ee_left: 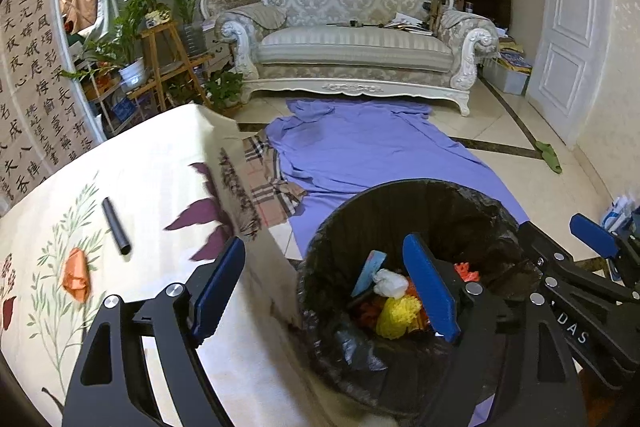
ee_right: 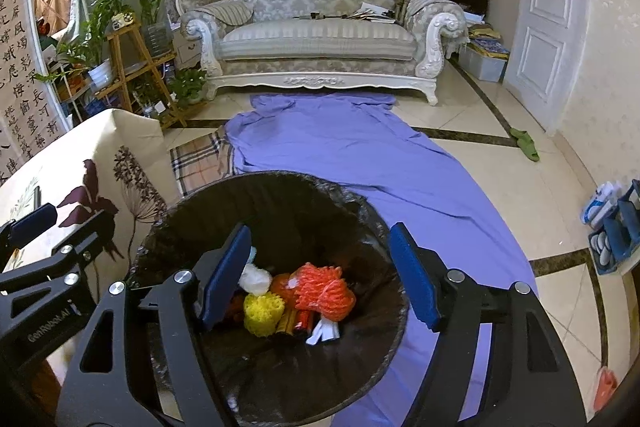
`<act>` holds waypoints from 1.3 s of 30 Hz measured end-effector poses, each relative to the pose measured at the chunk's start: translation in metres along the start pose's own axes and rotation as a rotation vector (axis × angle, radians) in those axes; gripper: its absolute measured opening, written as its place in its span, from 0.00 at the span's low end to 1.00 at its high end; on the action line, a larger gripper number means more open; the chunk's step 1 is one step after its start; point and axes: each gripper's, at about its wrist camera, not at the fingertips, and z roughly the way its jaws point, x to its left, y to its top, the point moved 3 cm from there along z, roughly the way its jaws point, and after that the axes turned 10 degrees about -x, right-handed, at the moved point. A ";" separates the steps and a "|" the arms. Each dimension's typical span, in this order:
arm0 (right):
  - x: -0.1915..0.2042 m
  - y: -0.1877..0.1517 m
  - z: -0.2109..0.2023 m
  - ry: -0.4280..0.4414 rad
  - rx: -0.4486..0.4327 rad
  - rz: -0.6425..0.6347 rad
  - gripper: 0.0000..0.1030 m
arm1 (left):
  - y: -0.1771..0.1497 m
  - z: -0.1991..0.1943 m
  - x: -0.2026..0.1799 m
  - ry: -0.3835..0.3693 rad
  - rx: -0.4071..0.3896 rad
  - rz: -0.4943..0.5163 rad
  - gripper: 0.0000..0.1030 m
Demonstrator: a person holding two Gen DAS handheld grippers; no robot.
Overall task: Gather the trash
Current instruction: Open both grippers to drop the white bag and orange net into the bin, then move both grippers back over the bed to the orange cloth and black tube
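A black-lined trash bin (ee_left: 404,211) stands on the floor beside the table. In it lie an orange net (ee_right: 326,291), a yellow net (ee_right: 262,313), a white wad (ee_right: 254,279) and other scraps. My right gripper (ee_right: 320,281) hangs open over the bin's mouth with nothing between its blue pads. My left gripper (ee_left: 324,291) is open too, straddling the bin's left rim, its right finger above the trash. On the table's floral cloth (ee_left: 160,167) lie a crumpled orange paper (ee_left: 76,277) and a black tube (ee_left: 116,227), left of the left gripper.
A purple sheet (ee_right: 340,155) and a plaid cloth (ee_left: 268,183) cover the floor between the bin and a white sofa (ee_left: 352,43). Plants on wooden stands (ee_left: 160,55) are at the far left. A green slipper (ee_right: 526,143) lies by the white door (ee_right: 548,15).
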 end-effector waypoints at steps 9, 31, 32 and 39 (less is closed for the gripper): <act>0.044 -0.004 -0.008 0.088 0.013 -0.053 0.68 | -0.013 -0.015 0.049 0.088 0.023 -0.053 0.76; 0.168 0.003 -0.008 0.306 0.025 -0.201 0.68 | -0.032 0.007 0.186 0.281 0.153 -0.172 0.63; 0.171 0.003 -0.008 0.310 0.025 -0.204 0.68 | -0.033 0.008 0.187 0.283 0.156 -0.163 0.59; 0.188 0.007 -0.009 0.332 0.021 -0.227 0.68 | -0.036 0.006 0.187 0.226 0.148 -0.169 0.29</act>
